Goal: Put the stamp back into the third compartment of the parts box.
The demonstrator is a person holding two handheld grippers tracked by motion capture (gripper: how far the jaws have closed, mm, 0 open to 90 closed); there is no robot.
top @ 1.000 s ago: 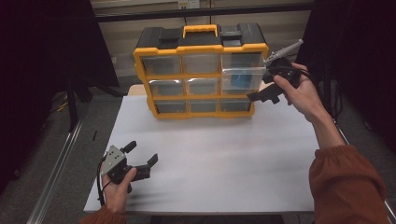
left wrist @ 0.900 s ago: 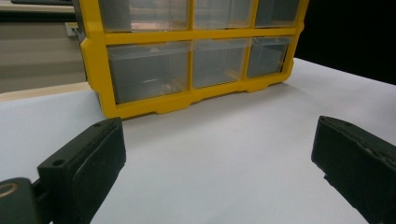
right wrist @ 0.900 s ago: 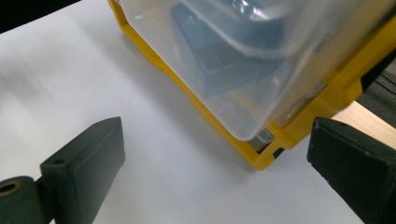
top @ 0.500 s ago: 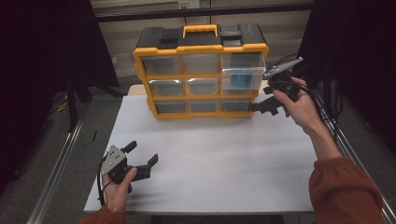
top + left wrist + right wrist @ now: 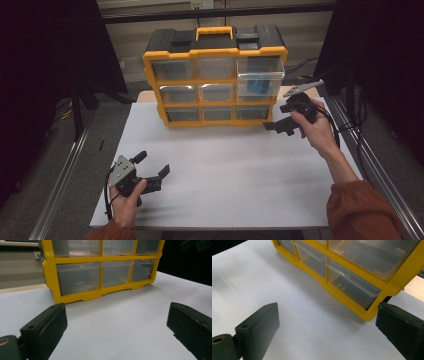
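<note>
A yellow and black organizer (image 5: 215,50) with clear drawers stands at the back middle of the white table (image 5: 240,185). Its top right drawer (image 5: 260,77) sticks out a little and holds something blue (image 5: 255,86). My right gripper (image 5: 278,118) hovers open just off the organizer's lower right corner, with nothing between its fingers. In the right gripper view the open gripper (image 5: 328,327) looks at the organizer's bottom drawers (image 5: 352,287). My left gripper (image 5: 152,163) rests open near the table's front left. In the left gripper view that gripper (image 5: 117,327) faces the organizer (image 5: 100,292) from afar.
Bare white table surface stretches between the two grippers and in front of the organizer. Metal rails (image 5: 60,200) run along both sides of the table. Cables (image 5: 345,125) trail by the right edge.
My right gripper has dropped from beside the top right drawer down to the organizer's lower right corner. The left gripper has stayed put.
</note>
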